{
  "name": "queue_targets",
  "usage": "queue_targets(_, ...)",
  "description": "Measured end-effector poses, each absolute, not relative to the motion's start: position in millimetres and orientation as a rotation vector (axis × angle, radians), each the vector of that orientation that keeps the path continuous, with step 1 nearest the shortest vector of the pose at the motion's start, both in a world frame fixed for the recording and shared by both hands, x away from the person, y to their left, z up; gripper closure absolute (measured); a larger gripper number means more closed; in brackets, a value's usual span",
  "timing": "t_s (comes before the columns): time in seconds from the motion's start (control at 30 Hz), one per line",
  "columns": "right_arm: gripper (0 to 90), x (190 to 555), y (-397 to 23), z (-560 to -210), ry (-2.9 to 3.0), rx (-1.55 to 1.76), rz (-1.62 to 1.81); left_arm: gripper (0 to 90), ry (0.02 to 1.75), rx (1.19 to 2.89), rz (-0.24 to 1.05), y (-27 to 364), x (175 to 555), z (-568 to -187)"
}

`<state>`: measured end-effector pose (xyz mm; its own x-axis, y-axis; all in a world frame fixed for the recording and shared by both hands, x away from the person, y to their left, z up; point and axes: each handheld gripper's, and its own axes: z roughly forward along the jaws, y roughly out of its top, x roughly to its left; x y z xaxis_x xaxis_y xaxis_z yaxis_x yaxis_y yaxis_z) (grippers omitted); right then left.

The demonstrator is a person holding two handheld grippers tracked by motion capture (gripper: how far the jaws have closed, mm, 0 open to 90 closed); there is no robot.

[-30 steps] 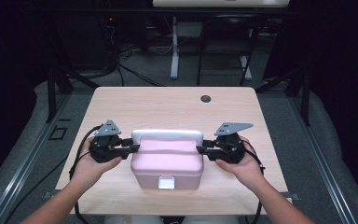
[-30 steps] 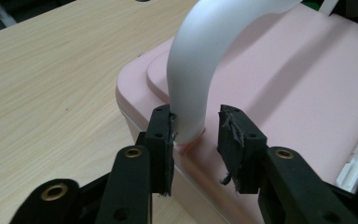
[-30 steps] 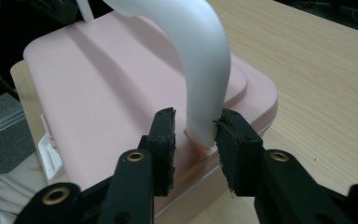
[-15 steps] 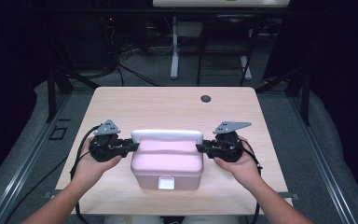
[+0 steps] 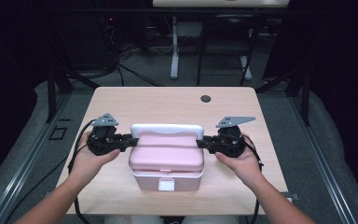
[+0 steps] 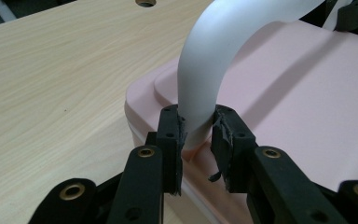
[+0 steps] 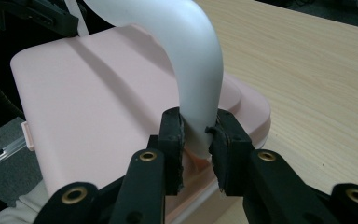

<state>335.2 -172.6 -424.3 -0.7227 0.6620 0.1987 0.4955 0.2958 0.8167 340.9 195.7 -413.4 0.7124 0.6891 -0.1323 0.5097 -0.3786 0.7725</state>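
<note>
Closing in over the last second, both grippers, left (image 5: 129, 141) and right (image 5: 201, 142), now pinch the white handle's (image 5: 167, 129) 2 ends; the pink box (image 5: 167, 158) sits near the table's (image 5: 168, 100) front edge, ready for lifting

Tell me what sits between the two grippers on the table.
In the high view, the pink box with its white handle lies between the left gripper and right gripper; each is shut on one handle end.
</note>
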Motion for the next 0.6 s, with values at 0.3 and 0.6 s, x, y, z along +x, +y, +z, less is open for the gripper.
queue_targets(0.3,74.8,336.8,-173.4,-421.9,2.391,1.092,1.394,69.5,0.898,2.067,0.269,196.4,342.4,-412.6)
queue_targets(0.6,74.8,337.5,-173.1,-420.9,2.391,1.1,1.395,68.5,0.88,2.044,0.305,220.9,321.8,-408.9)
